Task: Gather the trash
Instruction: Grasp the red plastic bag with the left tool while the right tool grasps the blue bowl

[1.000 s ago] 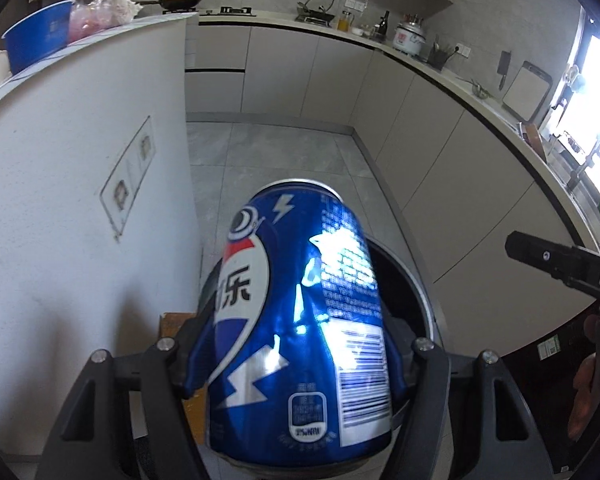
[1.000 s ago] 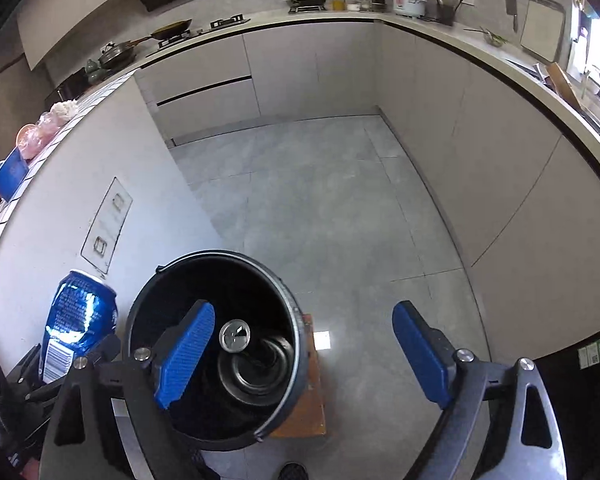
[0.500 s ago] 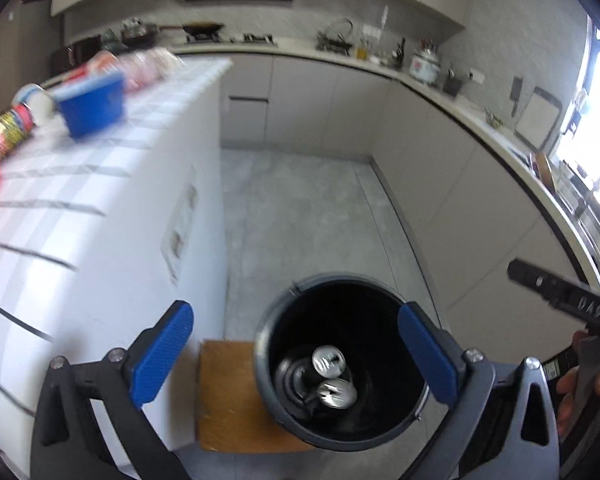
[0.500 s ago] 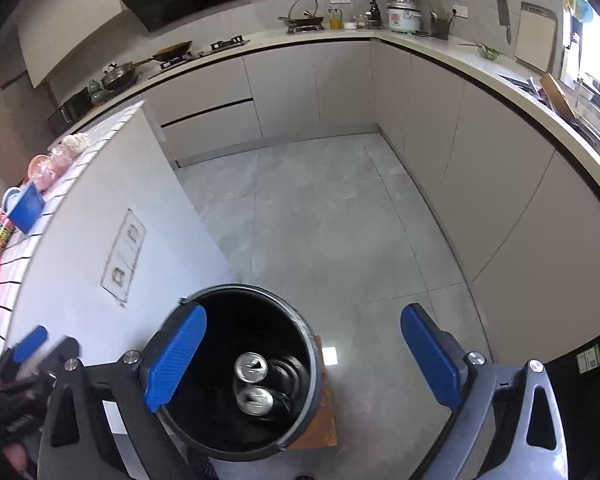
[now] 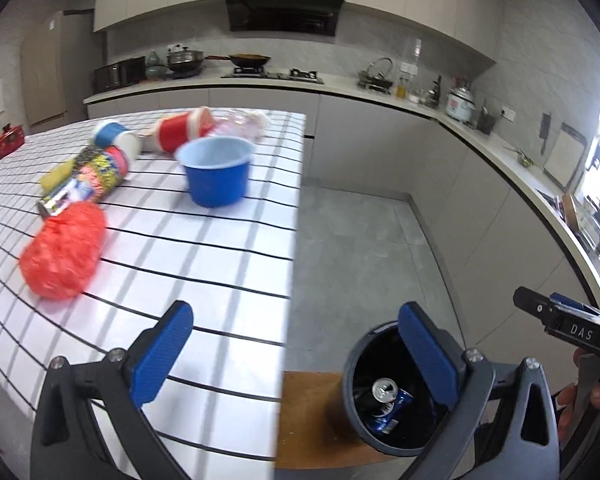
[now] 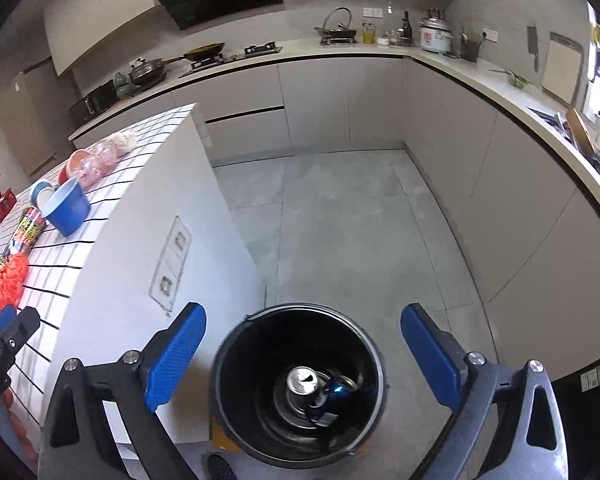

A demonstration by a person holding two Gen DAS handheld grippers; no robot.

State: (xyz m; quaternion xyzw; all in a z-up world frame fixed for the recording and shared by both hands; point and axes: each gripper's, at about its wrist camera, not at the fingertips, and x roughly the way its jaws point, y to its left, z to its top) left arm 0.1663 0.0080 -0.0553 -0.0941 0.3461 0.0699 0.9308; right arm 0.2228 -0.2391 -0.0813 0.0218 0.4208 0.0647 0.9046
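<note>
Both my tools, left (image 5: 296, 354) and right (image 6: 304, 356), gape wide, empty; the blue soda can (image 5: 388, 404) lies dented in the black bin (image 6: 252, 420).

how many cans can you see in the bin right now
2 show in the bin: a silver-topped can near the middle and a blue can leaning against its right side. The dark bottom may hide more beneath them.

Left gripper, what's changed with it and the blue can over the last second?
The left gripper let go of the blue can, which now lies in the black bin; its jaws stand open and it swung up toward the tiled counter. The right gripper stayed open above the bin.
</note>
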